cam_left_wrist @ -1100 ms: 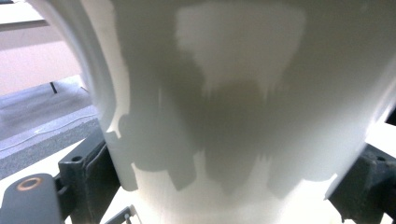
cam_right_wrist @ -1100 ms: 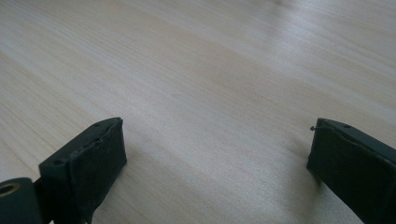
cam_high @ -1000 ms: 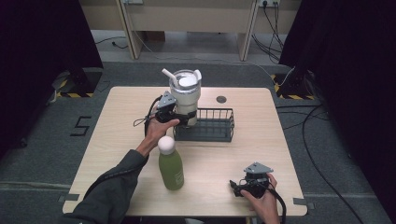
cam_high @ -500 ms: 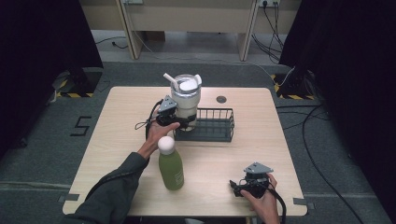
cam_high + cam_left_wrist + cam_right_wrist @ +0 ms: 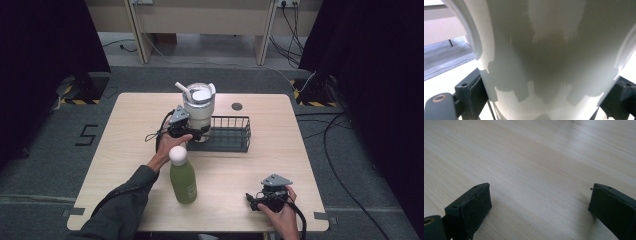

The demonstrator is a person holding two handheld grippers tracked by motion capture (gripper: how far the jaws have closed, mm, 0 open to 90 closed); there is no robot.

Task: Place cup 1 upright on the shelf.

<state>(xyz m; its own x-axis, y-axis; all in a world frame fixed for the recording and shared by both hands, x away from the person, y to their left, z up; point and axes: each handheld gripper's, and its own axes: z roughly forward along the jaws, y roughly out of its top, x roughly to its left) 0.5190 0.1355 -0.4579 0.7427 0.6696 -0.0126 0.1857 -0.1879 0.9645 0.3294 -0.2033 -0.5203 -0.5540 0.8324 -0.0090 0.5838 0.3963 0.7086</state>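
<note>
A white tumbler (image 5: 199, 107) with a straw and side handle stands upright at the left end of a black wire basket (image 5: 230, 135). My left gripper (image 5: 197, 134) is shut on its lower body, coming in from the left. In the left gripper view the tumbler's white wall (image 5: 549, 62) sits between the two black fingers (image 5: 471, 95). Whether its base rests inside the basket I cannot tell. My right gripper (image 5: 252, 200) lies low over the table near the front right, open, with only bare wood (image 5: 536, 157) between its jaws.
A green bottle (image 5: 183, 177) with a white round cap stands front of centre, close to the left forearm. A small dark disc (image 5: 237, 106) lies behind the basket. The wooden table (image 5: 280, 160) ends near the right hand.
The tumbler and the left gripper have sunk slightly at the basket's left end. The right gripper has stayed where it was.
</note>
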